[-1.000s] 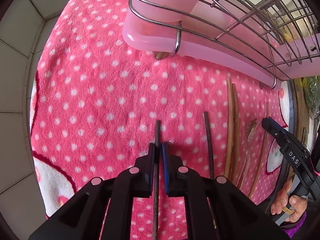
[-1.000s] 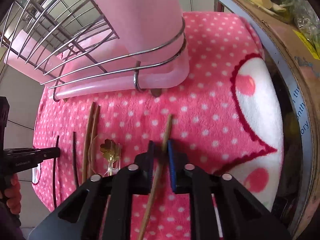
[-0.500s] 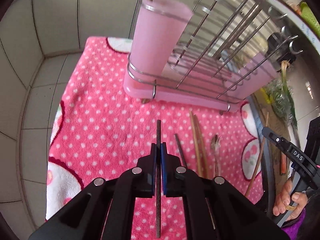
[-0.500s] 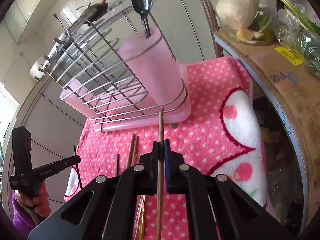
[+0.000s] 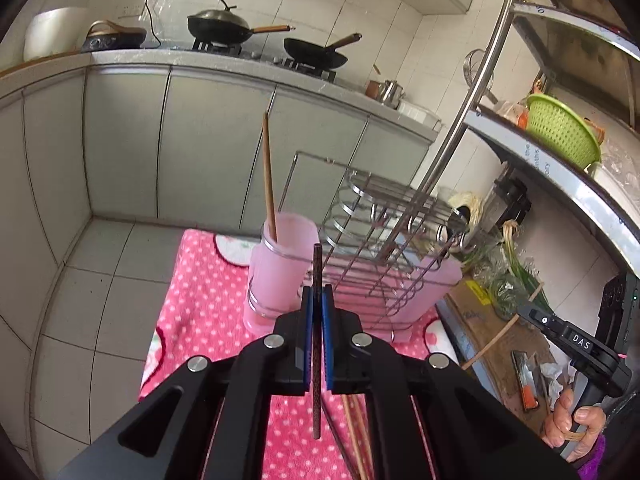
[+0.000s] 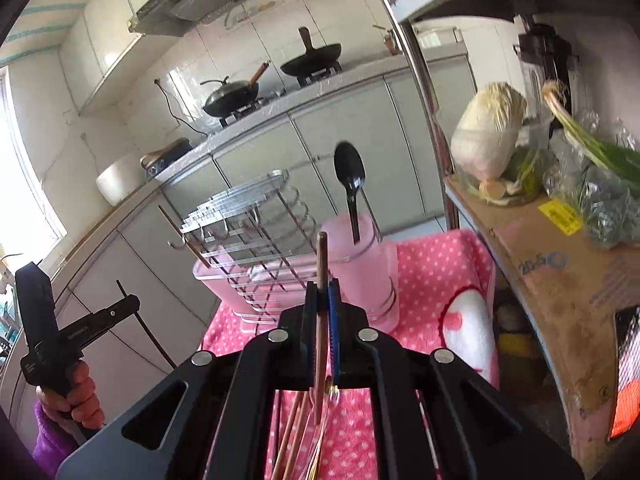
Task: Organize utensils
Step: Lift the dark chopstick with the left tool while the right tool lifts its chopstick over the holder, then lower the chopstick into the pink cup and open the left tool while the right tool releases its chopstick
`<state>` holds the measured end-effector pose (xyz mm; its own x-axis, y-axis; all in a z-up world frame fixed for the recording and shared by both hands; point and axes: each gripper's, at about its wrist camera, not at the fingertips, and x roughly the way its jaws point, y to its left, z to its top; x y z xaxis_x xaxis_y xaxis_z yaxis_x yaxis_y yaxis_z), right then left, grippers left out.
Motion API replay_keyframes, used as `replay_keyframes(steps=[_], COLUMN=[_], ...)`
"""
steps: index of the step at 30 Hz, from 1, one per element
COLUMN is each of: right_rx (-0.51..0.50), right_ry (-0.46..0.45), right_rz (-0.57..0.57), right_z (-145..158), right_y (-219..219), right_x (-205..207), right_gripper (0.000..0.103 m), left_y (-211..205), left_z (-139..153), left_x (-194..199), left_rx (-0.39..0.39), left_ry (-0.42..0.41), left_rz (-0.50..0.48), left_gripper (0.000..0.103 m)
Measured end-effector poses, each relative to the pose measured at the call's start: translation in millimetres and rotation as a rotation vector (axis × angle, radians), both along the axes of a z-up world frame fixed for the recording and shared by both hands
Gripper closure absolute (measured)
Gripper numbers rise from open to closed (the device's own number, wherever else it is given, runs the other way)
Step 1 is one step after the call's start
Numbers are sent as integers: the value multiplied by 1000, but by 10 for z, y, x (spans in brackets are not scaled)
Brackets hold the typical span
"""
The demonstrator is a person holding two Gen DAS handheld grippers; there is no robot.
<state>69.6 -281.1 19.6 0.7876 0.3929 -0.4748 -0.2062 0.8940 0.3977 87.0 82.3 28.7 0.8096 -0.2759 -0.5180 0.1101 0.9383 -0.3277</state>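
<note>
My left gripper (image 5: 317, 294) is shut on a dark chopstick (image 5: 317, 264), held up in the air with its tip in front of a pink utensil cup (image 5: 280, 268). One wooden chopstick (image 5: 269, 176) stands in that cup. My right gripper (image 6: 323, 290) is shut on a brown wooden chopstick (image 6: 322, 256), raised near another pink cup (image 6: 360, 264) that holds a black spoon (image 6: 350, 180). Both cups sit at the ends of a wire dish rack (image 5: 384, 216) on a pink dotted towel (image 5: 200, 280). More chopsticks (image 6: 294, 436) lie on the towel below.
Grey kitchen cabinets (image 5: 200, 148) carry a stove with two pans (image 5: 220, 28) behind the rack. A metal shelf at the right holds a green basket (image 5: 560, 136), a cabbage (image 6: 492, 136) and greens on a cardboard box (image 6: 560, 264). A hand (image 5: 576, 424) holds the right gripper's handle.
Both grippers rose from the towel with their chopsticks and tilted up, so the views now show the cups, the rack and the kitchen behind instead of the towel.
</note>
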Motion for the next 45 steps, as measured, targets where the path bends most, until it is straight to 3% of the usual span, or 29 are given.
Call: replay_keyframes(steps=[6, 12, 19, 28, 38, 45], right_rx=[-41, -83, -101, -155, -135, -117], right_ry=[-150, -222, -246, -176, 15, 85], right_rz=[-16, -61, -94, -99, -42, -36], right_z=[717, 1157, 1375, 1094, 511, 242], right_y=[-77, -89, -100, -24, 40, 52], right_x=[86, 272, 572, 983, 1271, 1345], right_gripper=[97, 97, 97, 97, 97, 97], left_y=[67, 145, 108, 115, 138, 124], left_z=[575, 998, 1013, 566, -11, -132], left_x=[77, 275, 659, 1099, 1270, 1290], left_rx=[5, -11, 54, 62, 57, 40], left_ry=[-105, -200, -228, -164, -7, 28], left_rz=[31, 90, 169, 189, 167, 160], left_gripper=[99, 99, 99, 99, 99, 99])
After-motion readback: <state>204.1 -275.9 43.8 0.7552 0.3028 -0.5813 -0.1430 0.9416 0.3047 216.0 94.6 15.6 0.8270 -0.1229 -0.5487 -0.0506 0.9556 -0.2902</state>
